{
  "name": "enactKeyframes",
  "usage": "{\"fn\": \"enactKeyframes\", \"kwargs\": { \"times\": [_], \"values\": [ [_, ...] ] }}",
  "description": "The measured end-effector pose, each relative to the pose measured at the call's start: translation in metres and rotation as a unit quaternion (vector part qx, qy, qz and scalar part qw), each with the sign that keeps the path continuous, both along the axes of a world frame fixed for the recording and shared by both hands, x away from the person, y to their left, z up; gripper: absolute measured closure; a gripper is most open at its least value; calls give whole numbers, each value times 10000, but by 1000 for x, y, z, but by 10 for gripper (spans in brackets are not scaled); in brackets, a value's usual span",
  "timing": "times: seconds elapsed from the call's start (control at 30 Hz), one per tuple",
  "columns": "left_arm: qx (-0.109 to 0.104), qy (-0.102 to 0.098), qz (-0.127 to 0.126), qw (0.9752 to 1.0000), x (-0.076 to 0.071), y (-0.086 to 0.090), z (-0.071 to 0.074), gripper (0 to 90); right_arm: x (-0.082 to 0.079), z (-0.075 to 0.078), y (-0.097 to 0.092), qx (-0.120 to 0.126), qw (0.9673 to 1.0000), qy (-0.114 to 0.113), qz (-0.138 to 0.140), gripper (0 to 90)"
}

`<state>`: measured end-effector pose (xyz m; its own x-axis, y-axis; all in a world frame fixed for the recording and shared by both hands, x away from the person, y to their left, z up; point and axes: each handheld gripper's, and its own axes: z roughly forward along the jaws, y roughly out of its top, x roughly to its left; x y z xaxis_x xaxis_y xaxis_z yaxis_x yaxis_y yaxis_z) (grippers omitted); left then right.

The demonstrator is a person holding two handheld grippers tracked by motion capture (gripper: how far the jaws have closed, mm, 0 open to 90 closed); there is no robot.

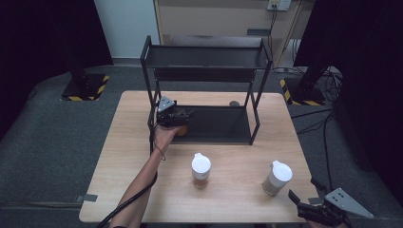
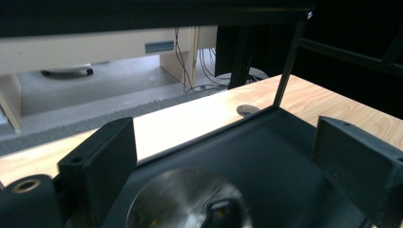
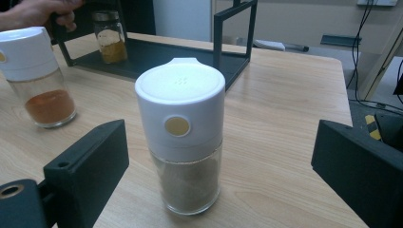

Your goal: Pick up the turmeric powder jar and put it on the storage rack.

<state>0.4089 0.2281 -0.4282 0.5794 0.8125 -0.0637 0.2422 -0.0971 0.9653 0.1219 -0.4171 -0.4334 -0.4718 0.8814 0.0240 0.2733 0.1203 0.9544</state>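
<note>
High view: left gripper (image 1: pixel 177 115) sits at the frame centre-left over the rack's lower shelf (image 1: pixel 223 126).

Left gripper view: jaws apart, a metal-lidded jar (image 2: pixel 187 199) just below and between them at the bottom edge, upright, not gripped.

Right gripper view: right gripper (image 3: pixel 223 180) spread wide; the white-capped shaker (image 3: pixel 183 135) stands upright dead ahead, untouched, likely next for this nearer hand.

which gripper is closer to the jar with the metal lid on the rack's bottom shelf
Left. The left gripper hangs right over the metal-lidded jar, jaws open either side. The right gripper sits at the table's near right corner, facing a white-capped jar.
</note>
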Motion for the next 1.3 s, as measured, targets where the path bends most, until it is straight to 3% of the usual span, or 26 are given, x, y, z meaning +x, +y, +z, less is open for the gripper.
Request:
{"fn": "enactKeyframes", "kwargs": {
  "times": [0.27,0.47,0.63,0.83,0.93,1.3],
  "values": [
    [-149,-135,-223,9995,-8,10,24,35,0,0,0,-9,10000,2,6,53],
    [-101,-294,-408,9987,-18,23,43,36,0,1,1,-14,10000,3,0,53],
    [-240,-310,-528,9978,-26,36,54,35,0,1,1,-31,10000,0,4,53],
    [-508,-359,-702,9956,-43,51,55,36,0,1,2,-41,10000,0,2,53],
    [-400,-388,-787,9953,-54,56,57,36,0,1,2,-53,10000,-1,4,52],
    [-452,-366,-1220,9908,-82,78,60,37,0,1,3,-70,10000,12,-6,53]
  ]
}}
